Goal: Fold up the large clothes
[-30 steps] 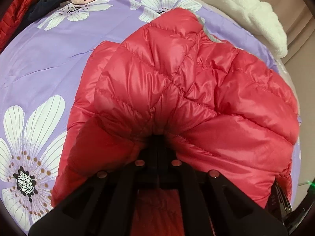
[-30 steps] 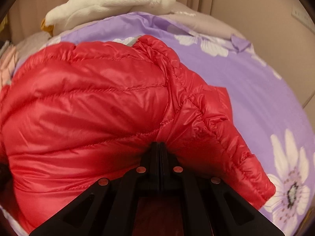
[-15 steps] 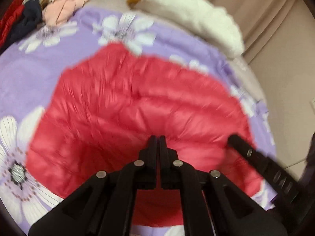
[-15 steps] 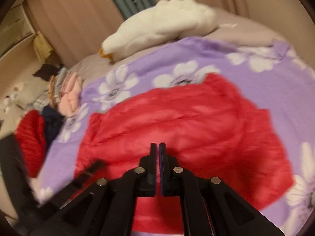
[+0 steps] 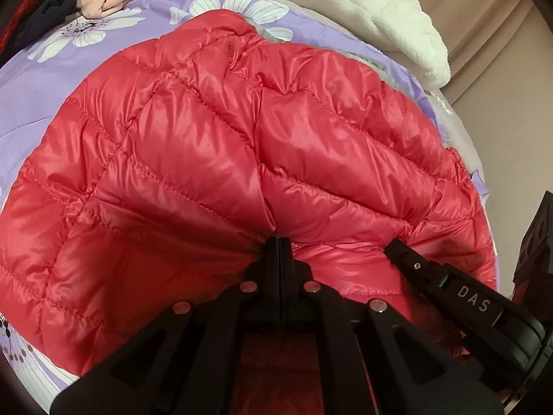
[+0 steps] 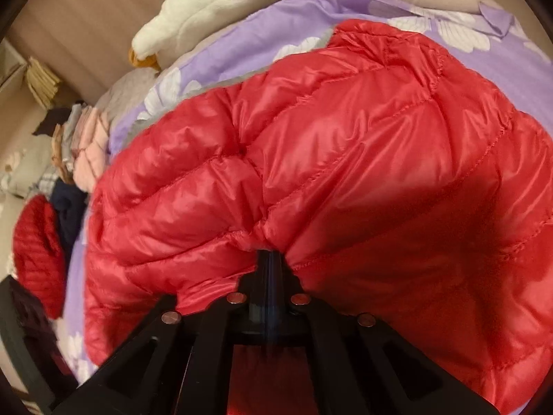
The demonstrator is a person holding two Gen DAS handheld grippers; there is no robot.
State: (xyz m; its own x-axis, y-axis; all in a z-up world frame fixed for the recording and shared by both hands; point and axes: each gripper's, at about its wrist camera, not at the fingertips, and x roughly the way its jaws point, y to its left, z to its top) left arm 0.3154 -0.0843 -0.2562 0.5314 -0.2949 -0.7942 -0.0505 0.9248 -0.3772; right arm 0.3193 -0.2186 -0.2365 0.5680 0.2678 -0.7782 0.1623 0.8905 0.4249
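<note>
2 grippers: both have their jaws pinched tight on 1 garment, the red quilted down jacket [image 5: 242,131].
Left gripper [image 5: 279,242]: jaws closed flat together on a gathered fold at the jacket's near edge; the fabric puckers into the tips.
Right gripper [image 6: 271,256]: jaws likewise pressed together, gripping a bunched fold of the same jacket [image 6: 345,159]; slight blur along the tips.
Right gripper from the left view [image 5: 397,252]: it enters from the lower right, its tip buried in the jacket's edge just beside the left gripper.
Jacket's place: it lies spread on the bed's purple flowered cover [image 5: 52,79], puffed up and creased toward the 2 grips.
Cover in the right view [image 6: 283,20]: it shows beyond and to the left of the jacket.
White plush toy [image 5: 380,10]: on the bed past the jacket, apart from it.
Clothes pile [image 6: 79,145]: pink, dark blue and red pieces heaped at the bed's left side, near the jacket's left edge.
</note>
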